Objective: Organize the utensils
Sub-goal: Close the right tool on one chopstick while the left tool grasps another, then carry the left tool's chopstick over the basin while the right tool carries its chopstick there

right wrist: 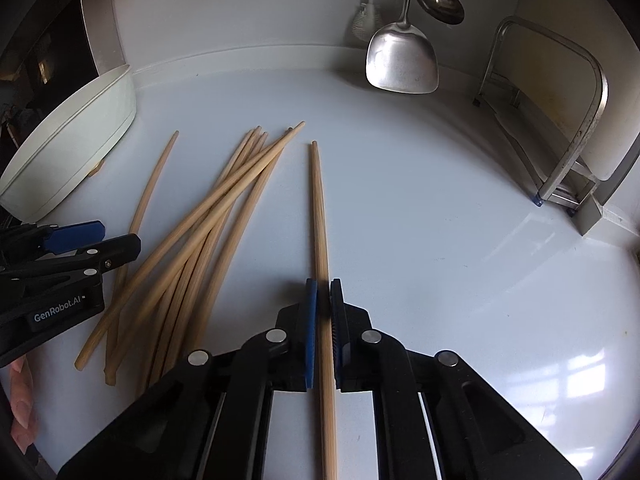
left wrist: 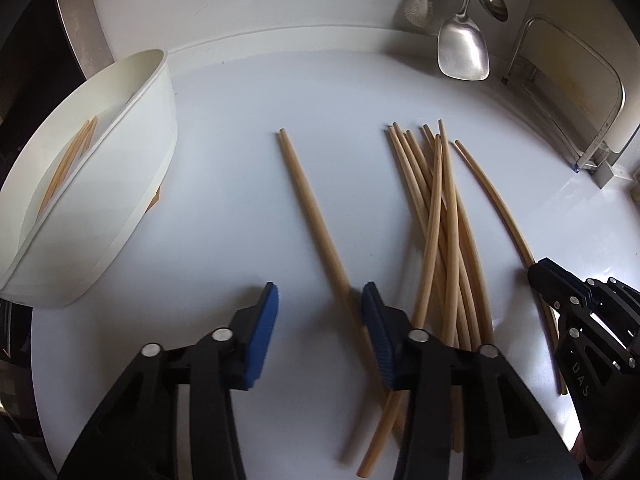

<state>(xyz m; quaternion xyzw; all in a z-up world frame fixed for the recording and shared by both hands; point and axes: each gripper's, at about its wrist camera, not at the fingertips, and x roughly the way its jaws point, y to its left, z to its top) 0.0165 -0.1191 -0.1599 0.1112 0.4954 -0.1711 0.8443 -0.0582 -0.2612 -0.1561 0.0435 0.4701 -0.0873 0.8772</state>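
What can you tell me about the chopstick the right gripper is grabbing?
The chopstick is a long, thin stick that looks like pale bamboo or wood, narrowing toward its far tip. It lies flat on the white counter, pointing away toward the back wall, apart from the loose pile of chopsticks to its left. The right gripper has its blue pads closed against both sides of it, partway along its length; its near end runs out of view.

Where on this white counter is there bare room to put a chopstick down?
Free: the wide patch right of the held chopstick, toward the metal rack, and the strip between the white container and the single chopstick. Crowded: the chopstick pile between both claws.
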